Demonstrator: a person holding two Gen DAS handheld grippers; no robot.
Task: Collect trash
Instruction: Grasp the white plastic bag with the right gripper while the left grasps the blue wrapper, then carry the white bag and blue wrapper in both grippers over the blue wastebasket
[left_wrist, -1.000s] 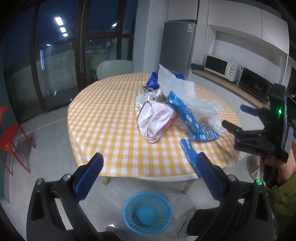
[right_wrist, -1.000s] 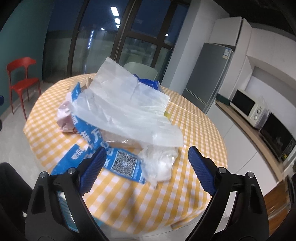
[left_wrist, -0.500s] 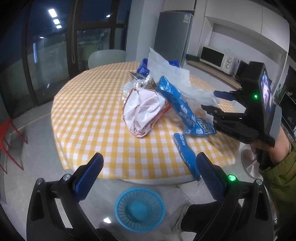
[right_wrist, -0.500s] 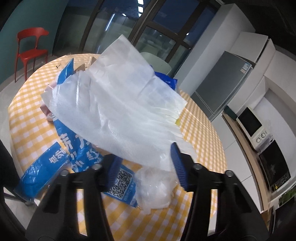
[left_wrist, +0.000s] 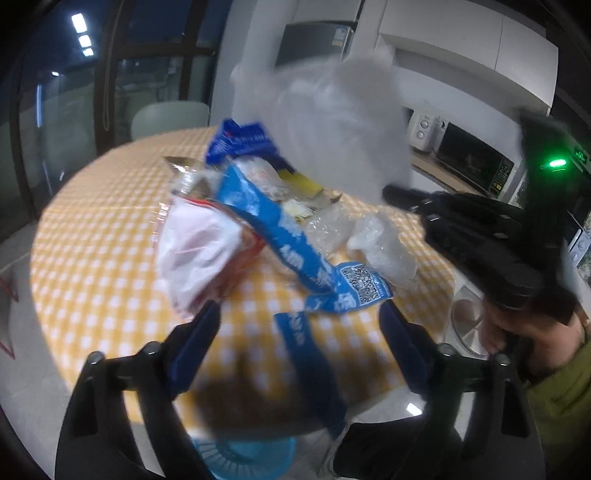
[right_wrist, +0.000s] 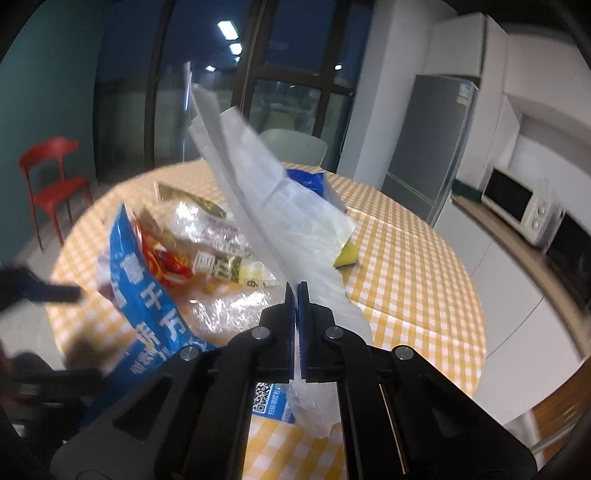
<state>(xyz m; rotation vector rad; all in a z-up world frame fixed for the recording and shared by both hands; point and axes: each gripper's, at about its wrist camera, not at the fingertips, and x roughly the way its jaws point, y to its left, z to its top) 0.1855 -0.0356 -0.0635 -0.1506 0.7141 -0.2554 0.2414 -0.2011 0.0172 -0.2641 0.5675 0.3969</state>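
The white plastic bag (right_wrist: 273, 199) is pinched at its lower edge between the pressed-together pads of the right tool (right_wrist: 296, 295), and it rises clear above the pile of trash, which sits on the yellow-checked worktop (right_wrist: 406, 266). From the left wrist view the same bag (left_wrist: 332, 122) shows only as a pale smear above the heap. Beneath it lie a long blue wrapper (left_wrist: 295, 251) with a QR code, a pink-and-white bag (left_wrist: 195, 247), crumpled clear film (left_wrist: 380, 247), a red snack packet (right_wrist: 166, 258) and a yellow scrap (right_wrist: 347, 254). The left tool (left_wrist: 299, 343) hangs wide and holds nothing, its blue pads straddling a second blue wrapper (left_wrist: 310, 354) that droops over the worktop's near edge. A blue basket (left_wrist: 243, 454) sits on the floor below.

The bag is held by a thin margin, so a quick swing could probably slide it free. The limp film may also drag lighter pieces off the pile. The overhanging wrapper looks ready to slip to the floor if it is nudged.

Motion blur softens most of the left view. The basket is cut off by the frame and the left tool's body, so its contents cannot be made out. Whatever sits under the heap's middle is hidden.
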